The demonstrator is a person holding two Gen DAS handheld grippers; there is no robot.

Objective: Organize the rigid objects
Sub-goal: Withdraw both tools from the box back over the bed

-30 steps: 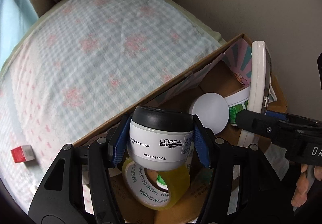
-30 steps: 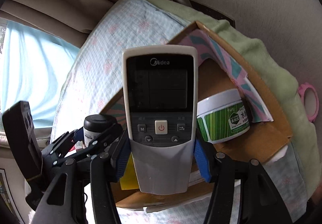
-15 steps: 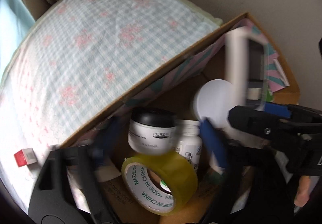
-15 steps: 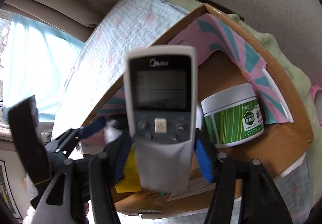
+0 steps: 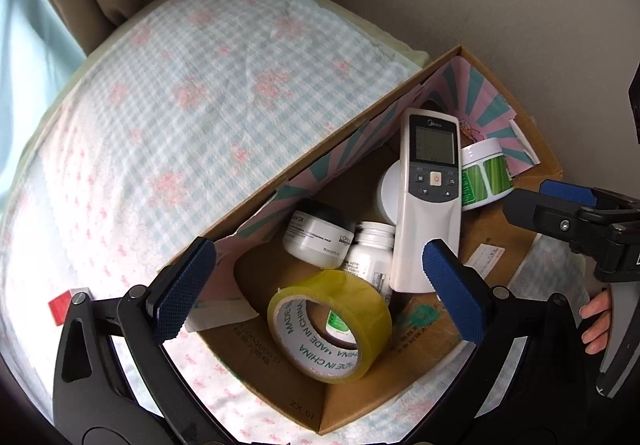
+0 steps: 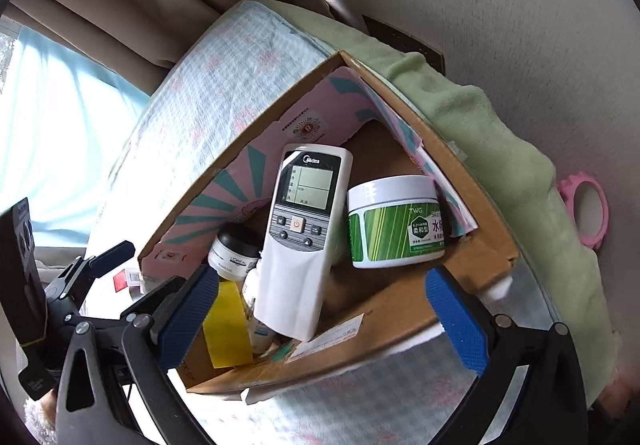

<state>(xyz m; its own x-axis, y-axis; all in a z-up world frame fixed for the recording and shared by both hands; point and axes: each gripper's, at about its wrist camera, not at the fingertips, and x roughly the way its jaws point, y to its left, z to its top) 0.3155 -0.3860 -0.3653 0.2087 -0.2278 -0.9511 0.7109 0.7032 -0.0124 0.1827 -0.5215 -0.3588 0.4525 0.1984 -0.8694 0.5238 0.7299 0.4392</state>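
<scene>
- Left wrist view: I hold my left gripper (image 5: 316, 289) pointing steeply down over the open cardboard box (image 5: 400, 385), which sits on a pale checked bedspread (image 5: 180, 105) with pink flowers. Its jaws stand as wide as they go, and nothing is between the blue pads.
- Below them lies a roll of yellow tape (image 5: 332, 325), its core printed "MADE IN CHINA".
- Behind the tape a white L'Oréal jar (image 5: 318, 237) with a black lid lies tipped on its side; I can read "PROFESSIONAL MASK" on it. Just beside it stands a small white bottle (image 5: 370, 251) whose label is too fine to read.
- A white Midea remote (image 5: 430, 201) leans across the bottle and a white lid, screen up, with an orange power button.
- A green-striped jar (image 5: 486, 177) sits in the far corner, against the pink-and-teal flap.
- My right gripper (image 5: 568, 213) shows at the right edge, with some of my fingers (image 5: 596, 325) below it.
- A small red and white box (image 5: 60, 309) lies on the bedspread outside the cardboard box.
- Right wrist view: my right gripper (image 6: 316, 313) tilts down toward the same box, jaws opening, and holds nothing; the remote lies beyond the pads, clear of them.
- The remote reads "Midea" above a grey screen. The green jar shows "TWG" and Chinese characters, under a white lid.
- The L'Oréal jar peeks out left of the remote, and the yellow tape shows edge-on by my left pad.
- A green blanket (image 6: 480, 117) lies along the box's far side, and a pink ring (image 6: 588, 209) sits against the wall.
</scene>
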